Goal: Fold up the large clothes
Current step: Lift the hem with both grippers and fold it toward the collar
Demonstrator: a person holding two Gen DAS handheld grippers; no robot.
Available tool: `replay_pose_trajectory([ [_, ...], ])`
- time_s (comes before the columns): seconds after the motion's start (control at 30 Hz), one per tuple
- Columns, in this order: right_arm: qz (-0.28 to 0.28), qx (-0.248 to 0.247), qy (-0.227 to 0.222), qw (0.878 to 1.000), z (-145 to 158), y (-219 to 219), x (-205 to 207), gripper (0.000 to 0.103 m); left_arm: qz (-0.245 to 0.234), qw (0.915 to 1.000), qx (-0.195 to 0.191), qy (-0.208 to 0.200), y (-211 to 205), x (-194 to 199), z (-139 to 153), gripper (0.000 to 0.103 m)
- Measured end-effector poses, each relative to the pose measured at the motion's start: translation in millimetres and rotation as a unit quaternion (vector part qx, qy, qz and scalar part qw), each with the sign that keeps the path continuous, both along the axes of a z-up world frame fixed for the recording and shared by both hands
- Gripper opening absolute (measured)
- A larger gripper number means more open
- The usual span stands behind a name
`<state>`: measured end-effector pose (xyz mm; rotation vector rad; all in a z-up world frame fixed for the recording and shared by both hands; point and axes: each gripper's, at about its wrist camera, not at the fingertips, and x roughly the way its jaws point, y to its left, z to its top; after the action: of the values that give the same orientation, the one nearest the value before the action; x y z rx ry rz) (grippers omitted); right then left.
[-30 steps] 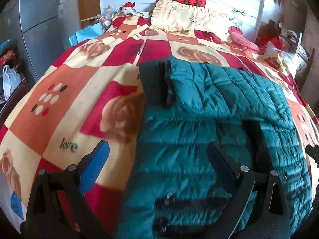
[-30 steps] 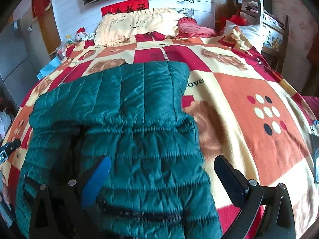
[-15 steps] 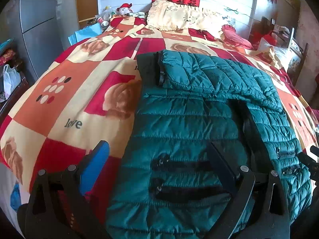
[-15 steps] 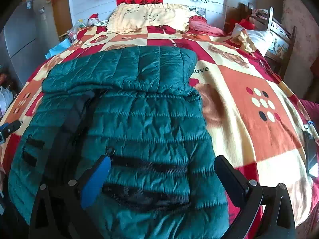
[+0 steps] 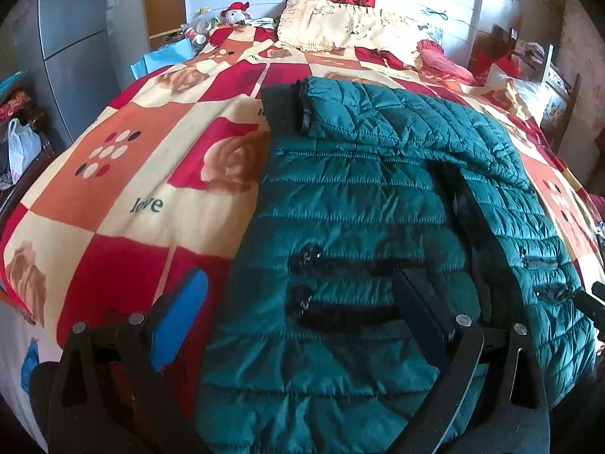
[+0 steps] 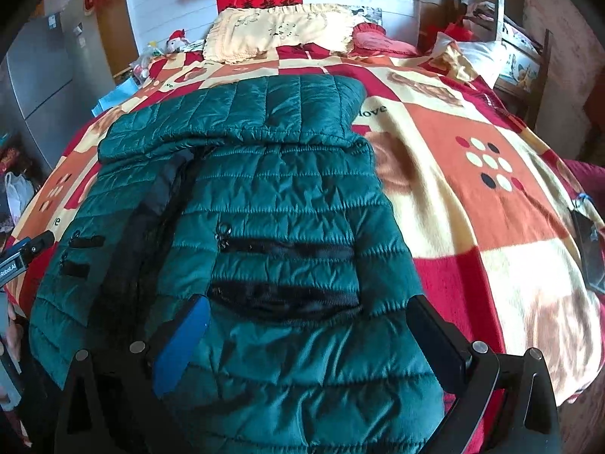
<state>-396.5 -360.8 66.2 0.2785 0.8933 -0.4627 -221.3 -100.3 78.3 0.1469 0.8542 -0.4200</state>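
A teal quilted puffer jacket (image 5: pixel 359 204) (image 6: pixel 280 196) lies front up on the bed, its front open down the middle and a sleeve folded across the top. Black zip pockets show on both front panels. My left gripper (image 5: pixel 298 302) is open above the jacket's lower left hem, one finger over the blanket, the other over the jacket. My right gripper (image 6: pixel 306 325) is open above the lower right panel, holding nothing. The tip of the left gripper (image 6: pixel 22 253) shows at the left edge of the right wrist view.
The bed carries a red, orange and cream checked blanket (image 5: pixel 151 174) (image 6: pixel 472 196). Cream pillows (image 5: pixel 329 26) (image 6: pixel 280 34) lie at the head. A grey cabinet (image 5: pixel 64 38) stands to the left, a wooden chair (image 6: pixel 522 49) to the right. A dark flat object (image 6: pixel 590 249) rests at the blanket's right edge.
Both grippers have pulled back toward the foot of the bed, so the jacket's lower hem and zip pockets have come into view. The jacket itself lies unchanged.
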Motion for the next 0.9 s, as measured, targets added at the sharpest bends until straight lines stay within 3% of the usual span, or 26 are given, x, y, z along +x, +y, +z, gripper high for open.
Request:
replay_pose_trajectory([
  [0.37, -0.018, 0.01, -0.001, 1.0, -0.5, -8.7, -25.7, 0.103, -0.01, 0.9998, -0.007, 0.013, 13.4, -18.4, -3.0, 0.098],
  [0.63, -0.021, 0.011, 0.012, 1.0, -1.1, -19.7, -50.4, 0.103, -0.033, 0.9953, -0.06, 0.069, 47.1, -25.6, -8.1, 0.098],
  [0.9, -0.025, 0.042, 0.023, 0.999, -12.6, -33.8, -69.5, 0.103, 0.001, 0.9864, -0.103, 0.128, 91.3, -20.3, -21.2, 0.098],
])
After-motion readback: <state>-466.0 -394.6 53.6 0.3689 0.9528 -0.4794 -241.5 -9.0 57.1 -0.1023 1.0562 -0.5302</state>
